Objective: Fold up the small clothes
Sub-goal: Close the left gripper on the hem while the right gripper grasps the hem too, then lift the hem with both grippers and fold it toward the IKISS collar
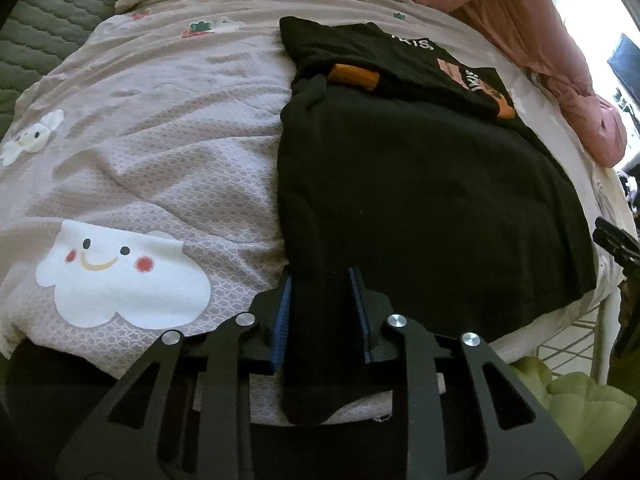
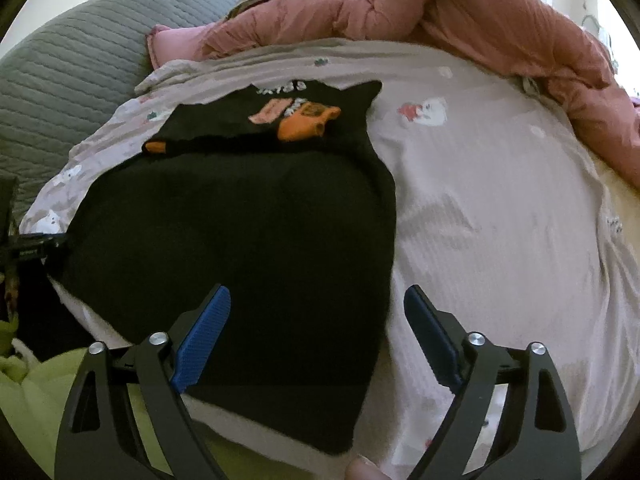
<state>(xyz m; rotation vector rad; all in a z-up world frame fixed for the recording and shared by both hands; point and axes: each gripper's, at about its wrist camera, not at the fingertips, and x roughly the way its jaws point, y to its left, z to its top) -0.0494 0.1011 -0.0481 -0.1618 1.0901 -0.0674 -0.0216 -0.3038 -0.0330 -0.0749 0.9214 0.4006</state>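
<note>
A black shirt (image 1: 420, 184) with orange and pink prints lies folded over on a pinkish-grey bedsheet (image 1: 160, 140). My left gripper (image 1: 320, 274) has its blue pads pressed on the shirt's near left corner, and the cloth fills the gap between them. In the right wrist view the same shirt (image 2: 240, 220) spreads ahead, its orange print (image 2: 308, 126) at the far end. My right gripper (image 2: 318, 290) stands open over the shirt's near right corner, one pad above black cloth and the other above the sheet. The right gripper's tip (image 1: 614, 240) shows at the left view's right edge.
A bunched pink quilt (image 2: 480, 12) lies along the far side of the bed. A grey-green quilted cushion (image 1: 48, 32) sits at far left. Lime-green fabric (image 1: 580, 400) lies below the bed's near edge. A person's fingertip (image 2: 364, 468) shows at the bottom.
</note>
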